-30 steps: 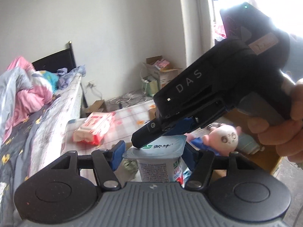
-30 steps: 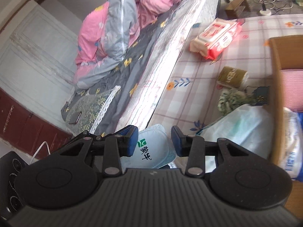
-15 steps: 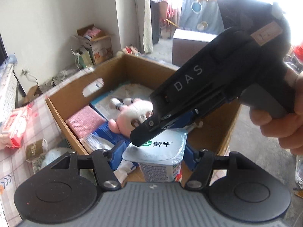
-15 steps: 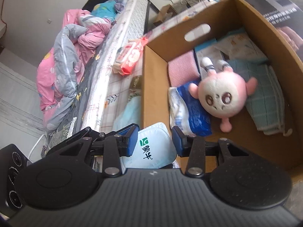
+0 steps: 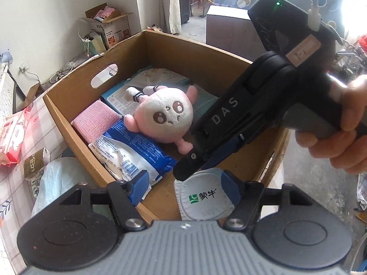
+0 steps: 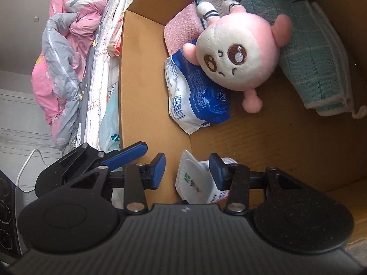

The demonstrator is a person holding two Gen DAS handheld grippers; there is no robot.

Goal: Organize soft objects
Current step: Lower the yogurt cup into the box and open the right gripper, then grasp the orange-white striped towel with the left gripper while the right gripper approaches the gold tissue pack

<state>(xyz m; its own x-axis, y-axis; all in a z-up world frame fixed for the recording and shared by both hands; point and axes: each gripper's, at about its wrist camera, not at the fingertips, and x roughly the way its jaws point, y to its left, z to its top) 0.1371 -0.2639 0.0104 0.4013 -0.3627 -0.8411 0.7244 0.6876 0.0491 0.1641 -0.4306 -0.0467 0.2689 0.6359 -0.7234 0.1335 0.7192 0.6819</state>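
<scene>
A small white plastic yogurt cup with a foil lid and green logo (image 5: 204,200) is seen above the near corner of the open brown cardboard box (image 5: 197,52), tilted on its side. It lies between the blue pads of both tools at the same time. The jaws of the left gripper (image 5: 184,186) are opening; only its right pad is beside the cup, and the left pad stands clearly apart from it, so no grip is made. The jaws of the right gripper (image 6: 187,170) are opening too; its right pad is at the edge of the cup, while a gap is seen on the other side. The cup is judged to be in release, so that it falls onto the bare cardboard floor.

The release seems chosen here because this corner is free. The other part of the box is already filled: a round pink and white plush toy (image 6: 240,55) lies on a blue and white plastic packet (image 6: 197,96), with a folded teal checked towel (image 6: 318,61) beside it and a pink knitted cloth (image 5: 95,120) against the wall.
</scene>
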